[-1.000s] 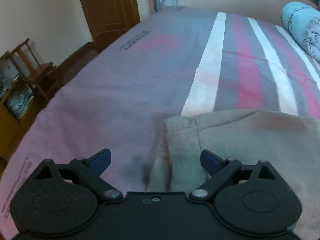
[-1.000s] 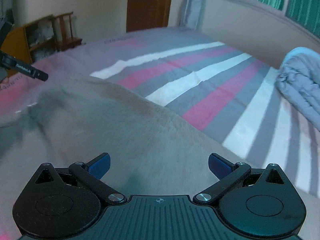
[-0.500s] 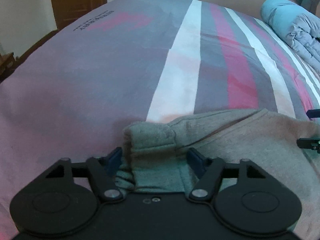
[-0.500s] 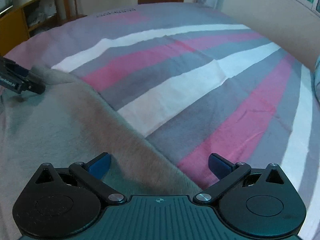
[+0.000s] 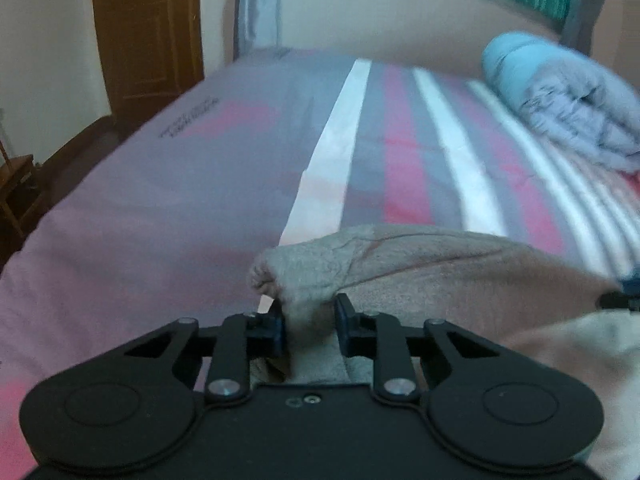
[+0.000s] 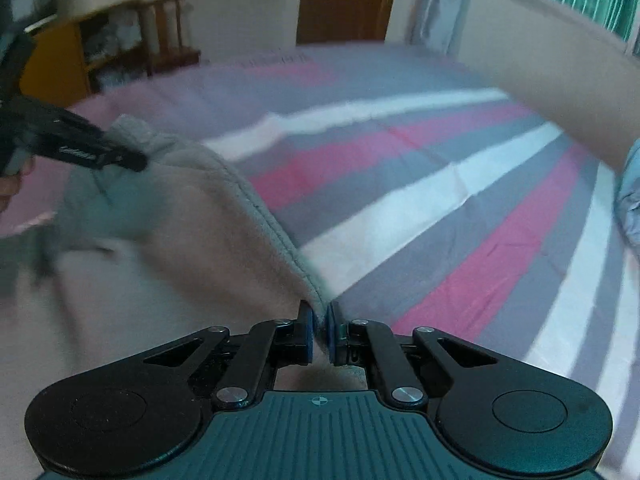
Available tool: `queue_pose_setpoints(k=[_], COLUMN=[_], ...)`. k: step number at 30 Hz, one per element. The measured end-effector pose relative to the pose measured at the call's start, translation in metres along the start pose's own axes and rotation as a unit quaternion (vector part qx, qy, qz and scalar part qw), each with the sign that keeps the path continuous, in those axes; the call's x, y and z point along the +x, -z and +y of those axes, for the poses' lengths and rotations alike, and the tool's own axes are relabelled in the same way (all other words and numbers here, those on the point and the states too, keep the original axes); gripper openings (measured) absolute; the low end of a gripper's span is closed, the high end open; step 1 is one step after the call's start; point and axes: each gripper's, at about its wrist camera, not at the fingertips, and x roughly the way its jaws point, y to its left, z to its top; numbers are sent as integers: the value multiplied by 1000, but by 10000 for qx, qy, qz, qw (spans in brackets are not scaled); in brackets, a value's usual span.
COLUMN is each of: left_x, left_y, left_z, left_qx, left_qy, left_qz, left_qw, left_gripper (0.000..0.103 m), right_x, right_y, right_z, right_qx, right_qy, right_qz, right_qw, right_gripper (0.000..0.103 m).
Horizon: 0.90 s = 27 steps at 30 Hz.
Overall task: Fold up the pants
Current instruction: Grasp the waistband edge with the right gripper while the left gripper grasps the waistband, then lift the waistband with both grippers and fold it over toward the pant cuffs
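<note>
The grey-beige fleece pants [image 5: 440,272] lie on the striped bed [image 5: 160,208], with their upper edge raised off the sheet. My left gripper [image 5: 310,320] is closing on a bunched corner of them, and its pads press the cloth. In the right wrist view my right gripper [image 6: 319,330] is closing on the stitched hem of the pants [image 6: 192,232], which is pinched between its blue pads. The left gripper [image 6: 136,162] shows at the far corner there. The right gripper [image 5: 624,296] peeks in at the left wrist view's right edge.
A rolled blue-grey quilt [image 5: 568,108] lies at the bed's far right. A brown door [image 5: 148,32] and a wooden chair [image 5: 16,192] stand past the bed's left side. A yellow shelf unit [image 6: 120,48] is against the wall. The striped sheet [image 6: 440,208] stretches ahead.
Both grippers went from wide open to closed on the pants' edge. The gripped edge has come up off the bed, and both views have tilted up toward the far wall.
</note>
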Motion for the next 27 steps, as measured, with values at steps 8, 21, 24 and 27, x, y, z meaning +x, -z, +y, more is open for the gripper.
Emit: queue_pose_setpoints(k=[8, 21, 24, 27], left_x=[-98, -158, -152, -147], left_y=[87, 158, 173, 178], left_z=[-17, 17, 36, 39], left_qx=[379, -1726, -2768, -3363], left_qy=[54, 139, 543, 836], left_qz=[71, 857, 1154, 1217], left_qw=[9992, 9812, 9524, 9301], left_gripper=[18, 69, 70, 70], right_x=[-101, -118, -122, -125], right_y=[82, 146, 155, 167], right_z=[93, 128, 110, 96], right_qx=[220, 1539, 2189, 2820], right_qy=[-434, -385, -471, -521], right_qz=[-165, 128, 335, 512], right_qw=[9987, 9873, 9740, 9566], right_gripper=[7, 69, 69, 69])
